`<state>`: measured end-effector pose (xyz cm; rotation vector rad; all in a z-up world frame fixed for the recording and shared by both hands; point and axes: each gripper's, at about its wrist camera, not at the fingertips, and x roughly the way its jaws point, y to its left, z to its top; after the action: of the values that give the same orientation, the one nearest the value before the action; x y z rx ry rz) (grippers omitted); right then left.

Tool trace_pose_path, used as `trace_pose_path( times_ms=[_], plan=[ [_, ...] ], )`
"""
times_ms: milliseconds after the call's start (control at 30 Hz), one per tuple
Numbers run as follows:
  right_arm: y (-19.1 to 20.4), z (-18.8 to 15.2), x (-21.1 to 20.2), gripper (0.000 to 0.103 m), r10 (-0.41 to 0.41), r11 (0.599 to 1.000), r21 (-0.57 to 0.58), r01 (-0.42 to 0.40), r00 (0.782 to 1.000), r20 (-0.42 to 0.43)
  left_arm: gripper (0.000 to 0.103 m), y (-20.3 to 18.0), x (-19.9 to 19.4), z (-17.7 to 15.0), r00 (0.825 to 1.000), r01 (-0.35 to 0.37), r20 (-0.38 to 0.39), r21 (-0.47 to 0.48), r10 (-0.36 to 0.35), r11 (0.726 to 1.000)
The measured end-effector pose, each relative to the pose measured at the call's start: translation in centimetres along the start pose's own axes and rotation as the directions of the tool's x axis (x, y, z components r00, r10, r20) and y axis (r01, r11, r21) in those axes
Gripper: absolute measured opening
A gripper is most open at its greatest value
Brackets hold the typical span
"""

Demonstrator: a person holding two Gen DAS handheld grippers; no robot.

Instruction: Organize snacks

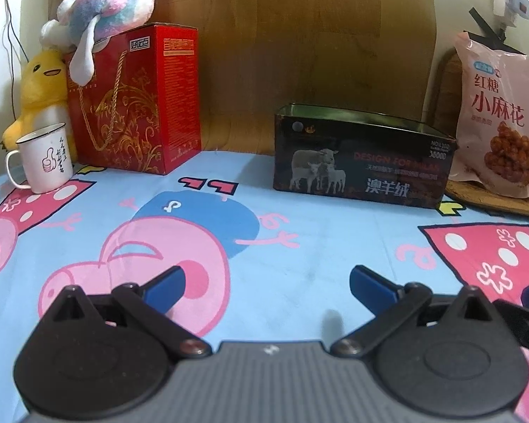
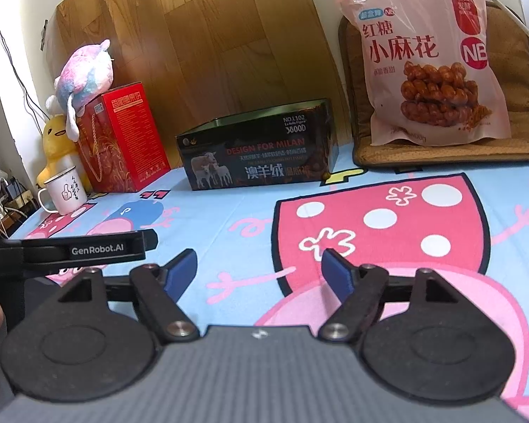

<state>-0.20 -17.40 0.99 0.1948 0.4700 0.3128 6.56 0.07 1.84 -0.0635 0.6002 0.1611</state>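
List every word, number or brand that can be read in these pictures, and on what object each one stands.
"红糖 小麻花" and "NB": pink snack bag.
"DESIGN FOR MILAN", "NO.L102", "3600D", "澳羊绒": open black box.
"GenRobot.AI": left gripper, seen from the side.
Red gift box and white mug: print too small or blurred to read.

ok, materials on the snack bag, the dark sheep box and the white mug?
Snack bag: thin glossy plastic film, judging by its wrinkles and sheen.
Dark sheep box: probably printed tin; the open rim looks thin and metallic, though coated cardboard is possible.
White mug: likely enamelled metal, with a thin dark-edged rim and glossy white coat.
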Motion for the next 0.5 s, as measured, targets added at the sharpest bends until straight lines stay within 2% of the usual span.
trace_pose_path(
  times_ms=[333, 500],
  plan=[
    [-0.08, 0.00, 0.06, 0.081, 0.001, 1.000, 0.000, -0.001, 1.000, -0.001, 0.103, -0.11, -0.45, 0.04, 0.998, -0.045, 0.046, 0.027, 0.044, 0.999],
    [-0.09, 0.00, 0.07, 0.081, 0.001, 1.000, 0.000, -0.001, 1.000, -0.001, 0.103, -0.18, -0.52, 0.00, 0.998, -0.043, 0.046, 0.038, 0.041, 0.998]
  ],
)
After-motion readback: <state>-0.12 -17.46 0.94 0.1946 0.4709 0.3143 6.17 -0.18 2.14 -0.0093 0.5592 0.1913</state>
